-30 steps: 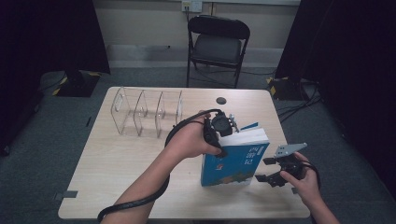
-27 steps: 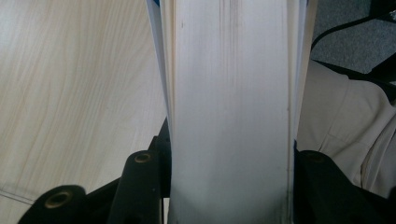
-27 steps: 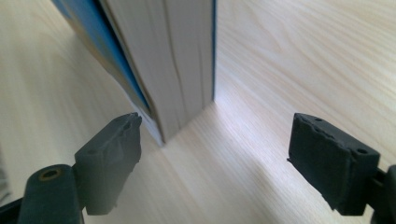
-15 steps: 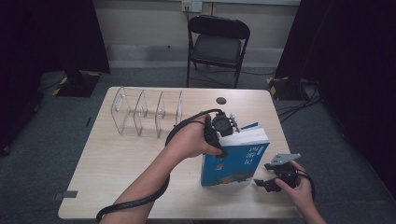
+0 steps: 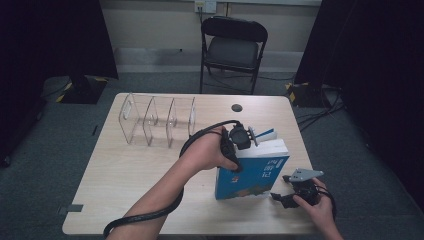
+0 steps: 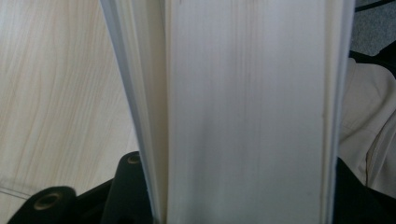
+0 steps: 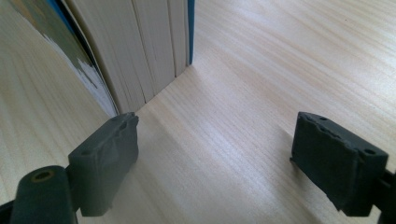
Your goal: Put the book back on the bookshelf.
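My left fingers [image 6: 133, 186] stand on either side of the top edge of the thick book [image 5: 252, 170], its pale page block rising straight up between them in the left gripper view; they have just been easing apart, and I cannot tell whether the pads press on the covers or merely flank them. The left gripper [image 5: 239, 138] sits over the book's upper left corner, my hand wrapped around it from the left. The book stands upright on its lower edge near the right front part of the desk [image 5: 125, 165], blue cover facing me, leaning slightly, with a thinner blue-and-white book [image 5: 265, 134] poking out just behind its top. My right fingers [image 7: 109, 163] are spread wide with nothing between them, hovering low over the bare wood; in the right gripper view the left one lies just beside the book's bottom corner, near it but apart as far as I can see. The right gripper [image 5: 292, 196] is just to the right of the book's lower corner, close to the front edge of the desk. Farther off to the left, a clear divider rack [image 5: 157, 120] stands toward the back of the desk, and a small dark disc [image 5: 237, 107] lies near the back edge. Beyond the desk a folding chair [image 5: 232, 47] faces me.
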Tool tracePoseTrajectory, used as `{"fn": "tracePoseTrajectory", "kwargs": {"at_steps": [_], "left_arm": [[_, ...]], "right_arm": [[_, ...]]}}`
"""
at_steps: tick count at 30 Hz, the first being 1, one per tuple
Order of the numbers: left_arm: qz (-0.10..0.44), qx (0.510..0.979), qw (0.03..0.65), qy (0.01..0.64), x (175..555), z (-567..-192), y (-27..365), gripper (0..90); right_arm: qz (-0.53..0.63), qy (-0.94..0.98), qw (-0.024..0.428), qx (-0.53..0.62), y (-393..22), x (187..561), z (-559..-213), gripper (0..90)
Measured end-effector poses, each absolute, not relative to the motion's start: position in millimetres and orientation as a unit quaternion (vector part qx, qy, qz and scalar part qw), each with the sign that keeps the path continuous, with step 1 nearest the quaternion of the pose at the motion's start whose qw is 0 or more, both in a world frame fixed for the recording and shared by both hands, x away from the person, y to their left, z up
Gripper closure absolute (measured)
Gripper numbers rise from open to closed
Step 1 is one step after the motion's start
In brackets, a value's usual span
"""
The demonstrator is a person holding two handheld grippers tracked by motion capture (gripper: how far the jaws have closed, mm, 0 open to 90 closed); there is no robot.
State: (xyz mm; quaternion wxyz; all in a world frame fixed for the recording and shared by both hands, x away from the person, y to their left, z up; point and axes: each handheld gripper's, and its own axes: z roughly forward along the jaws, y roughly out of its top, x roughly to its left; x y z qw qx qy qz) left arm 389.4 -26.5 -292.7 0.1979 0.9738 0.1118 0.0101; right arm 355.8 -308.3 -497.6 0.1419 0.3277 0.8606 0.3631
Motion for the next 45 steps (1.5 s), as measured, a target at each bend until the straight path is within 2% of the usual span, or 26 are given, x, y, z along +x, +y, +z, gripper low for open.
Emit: {"fn": "tracePoseTrajectory", "kwargs": {"at_steps": [19,31,35,45], "left_arm": [[0.008,0.965,0.234,0.121,392.2,-299.3,-23.7,57.7],[0.003,0.963,0.239,0.126,394.1,-303.2,-25.8,55.4],[0.001,0.964,0.24,0.116,392.5,-303.1,-25.8,58.7],[0.0,0.959,0.242,0.146,389.9,-301.8,-23.2,61.3]], "right_arm": [[0.372,0.855,0.148,0.329,-309.3,354.2,-499.8,13.9],[0.372,0.855,0.149,0.329,-309.3,354.1,-499.8,13.8],[0.373,0.855,0.149,0.329,-309.3,354.1,-499.9,13.9],[0.373,0.855,0.149,0.328,-309.3,354.2,-499.8,13.9]]}}
